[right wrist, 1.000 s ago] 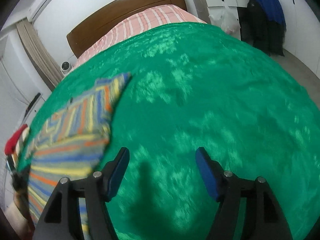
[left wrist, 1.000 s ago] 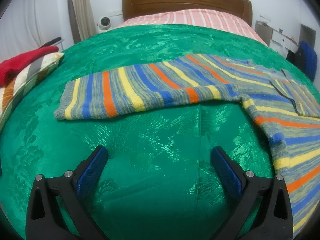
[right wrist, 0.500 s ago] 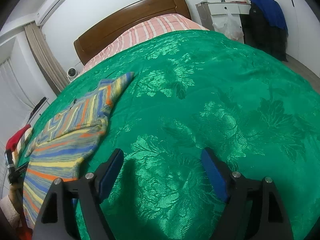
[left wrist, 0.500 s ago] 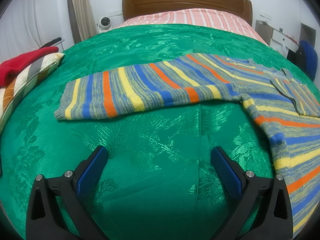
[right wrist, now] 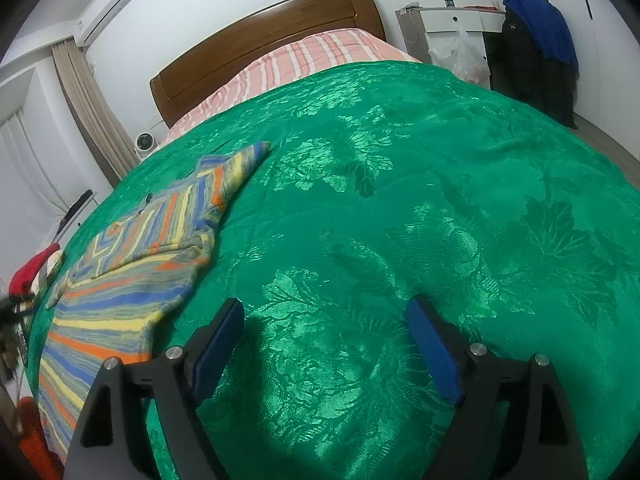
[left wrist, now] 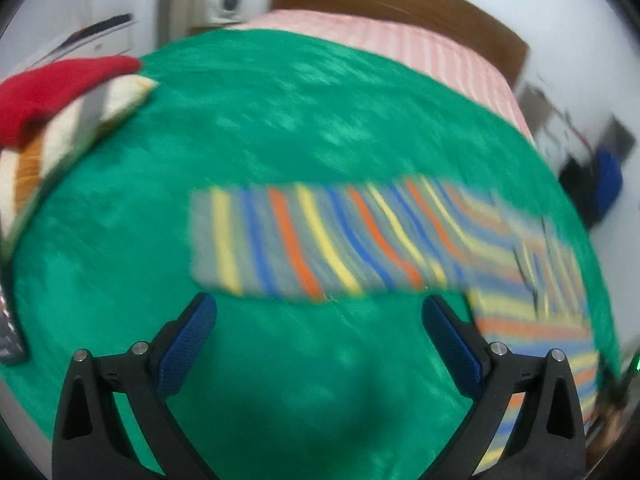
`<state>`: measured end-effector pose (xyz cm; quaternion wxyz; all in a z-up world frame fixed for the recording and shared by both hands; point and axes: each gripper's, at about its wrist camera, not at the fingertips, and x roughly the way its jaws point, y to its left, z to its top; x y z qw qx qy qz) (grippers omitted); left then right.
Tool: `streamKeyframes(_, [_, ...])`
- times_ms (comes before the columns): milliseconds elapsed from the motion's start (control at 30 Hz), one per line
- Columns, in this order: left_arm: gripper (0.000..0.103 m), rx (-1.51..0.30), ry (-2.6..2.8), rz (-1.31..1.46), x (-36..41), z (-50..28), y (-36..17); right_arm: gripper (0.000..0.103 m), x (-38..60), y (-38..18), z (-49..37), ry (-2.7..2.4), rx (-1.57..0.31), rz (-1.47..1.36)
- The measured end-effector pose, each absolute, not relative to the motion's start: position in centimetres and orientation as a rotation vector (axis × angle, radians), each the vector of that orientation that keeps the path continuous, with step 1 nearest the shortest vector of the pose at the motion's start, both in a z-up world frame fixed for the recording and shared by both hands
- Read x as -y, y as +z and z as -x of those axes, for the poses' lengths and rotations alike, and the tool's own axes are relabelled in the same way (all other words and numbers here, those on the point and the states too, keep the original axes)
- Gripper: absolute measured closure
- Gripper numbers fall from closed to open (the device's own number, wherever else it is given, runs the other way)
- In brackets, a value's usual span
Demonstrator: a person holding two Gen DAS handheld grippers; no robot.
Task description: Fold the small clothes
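Note:
A striped sweater (left wrist: pixel 360 236) in grey, blue, orange and yellow lies flat on the green bedspread (left wrist: pixel 280 128). One sleeve stretches out to the left in the blurred left wrist view. My left gripper (left wrist: pixel 320 312) hovers open just short of that sleeve, nothing between its blue pads. In the right wrist view the sweater (right wrist: pixel 136 276) lies at the left, its other sleeve pointing toward the headboard. My right gripper (right wrist: pixel 324 320) is over bare bedspread (right wrist: pixel 400 200) to the sweater's right, its jaws opening, empty.
A pile of folded clothes with a red garment (left wrist: pixel 48 92) on top sits at the bed's left edge. A pink striped sheet (right wrist: pixel 304 60) and a wooden headboard (right wrist: pixel 260 36) lie beyond. A chair with dark and blue clothing (right wrist: pixel 536 48) stands at the right.
The left gripper has lifted and swung, so the sleeve now sits closer to its fingertips and the view is blurred. The right gripper's jaws have spread wider.

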<state>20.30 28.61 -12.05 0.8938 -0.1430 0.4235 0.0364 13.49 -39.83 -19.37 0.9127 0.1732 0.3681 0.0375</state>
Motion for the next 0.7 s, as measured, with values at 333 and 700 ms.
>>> streamKeyframes(333, [0.074, -0.985, 0.196, 0.444, -33.1, -25.5, -17.6, 0.019, 39.5, -19.4, -13.7, 0.070, -0.769, -0.338])
streamKeyframes(700, [0.100, -0.788, -0.218, 0.158, -15.4, -27.8, -1.9, 0.018, 39.5, -19.4, -13.7, 0.073, -0.766, -0.343])
